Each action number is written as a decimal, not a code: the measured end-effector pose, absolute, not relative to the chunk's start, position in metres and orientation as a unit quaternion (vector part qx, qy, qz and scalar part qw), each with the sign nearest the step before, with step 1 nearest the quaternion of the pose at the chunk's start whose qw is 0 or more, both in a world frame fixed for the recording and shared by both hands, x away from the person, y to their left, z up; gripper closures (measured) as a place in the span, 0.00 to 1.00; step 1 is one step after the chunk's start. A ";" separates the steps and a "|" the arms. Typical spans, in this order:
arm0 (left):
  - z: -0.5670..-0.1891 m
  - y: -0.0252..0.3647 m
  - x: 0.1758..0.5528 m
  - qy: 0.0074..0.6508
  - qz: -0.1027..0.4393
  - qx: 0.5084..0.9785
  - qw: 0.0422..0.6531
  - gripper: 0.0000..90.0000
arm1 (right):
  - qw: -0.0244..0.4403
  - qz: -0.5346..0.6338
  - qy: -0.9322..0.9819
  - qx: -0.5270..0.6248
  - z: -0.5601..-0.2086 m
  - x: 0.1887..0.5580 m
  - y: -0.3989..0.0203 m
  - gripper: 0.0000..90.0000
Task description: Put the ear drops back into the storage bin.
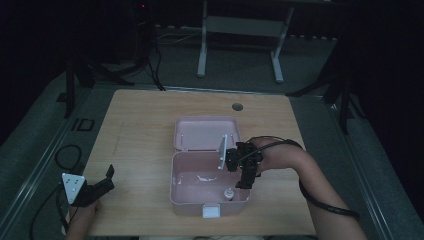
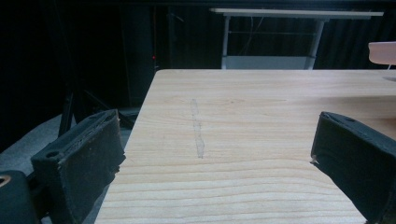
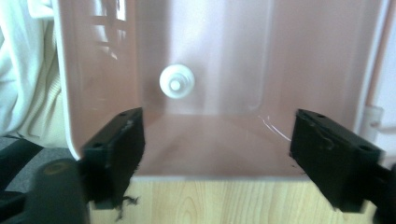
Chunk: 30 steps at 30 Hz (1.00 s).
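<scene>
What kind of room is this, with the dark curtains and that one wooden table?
Probably a lab or recording studio: a bare wooden table in a dark-walled room, cables on the floor, and a person working hand-held tongs over a pink box.

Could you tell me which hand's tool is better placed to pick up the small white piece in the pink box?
The right. Its tool hangs open over the pink box, right beside the small white piece. The left tool sits at the table's near-left corner, well apart.

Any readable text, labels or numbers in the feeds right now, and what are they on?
"ID": pale marks on the dark floor strip left of the table; faint, so the reading is uncertain.
Pink box, its white latch and the small white piece inside: no lettering visible.
</scene>
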<state>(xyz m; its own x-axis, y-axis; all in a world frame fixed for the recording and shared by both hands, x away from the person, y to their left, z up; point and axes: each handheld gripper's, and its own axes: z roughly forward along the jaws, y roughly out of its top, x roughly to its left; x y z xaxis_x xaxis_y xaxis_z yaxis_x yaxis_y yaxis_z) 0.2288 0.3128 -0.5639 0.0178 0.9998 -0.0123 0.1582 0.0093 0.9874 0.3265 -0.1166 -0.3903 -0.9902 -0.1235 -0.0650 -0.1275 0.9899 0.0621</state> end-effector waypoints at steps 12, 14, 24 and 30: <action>-0.564 0.313 0.229 0.536 0.452 0.540 0.466 0.03 | 0.051 0.079 0.995 -0.028 -0.373 0.334 -0.143 0.15; -0.564 0.313 0.229 0.536 0.452 0.540 0.466 0.03 | 0.057 0.079 0.995 -0.026 -0.375 0.335 -0.149 0.15; -0.564 0.313 0.229 0.536 0.452 0.540 0.466 0.03 | 0.056 0.086 0.995 0.015 -0.387 0.341 -0.182 0.16; -0.564 0.313 0.229 0.536 0.452 0.540 0.466 0.03 | 0.053 0.093 0.993 0.040 -0.404 0.345 -0.199 0.16</action>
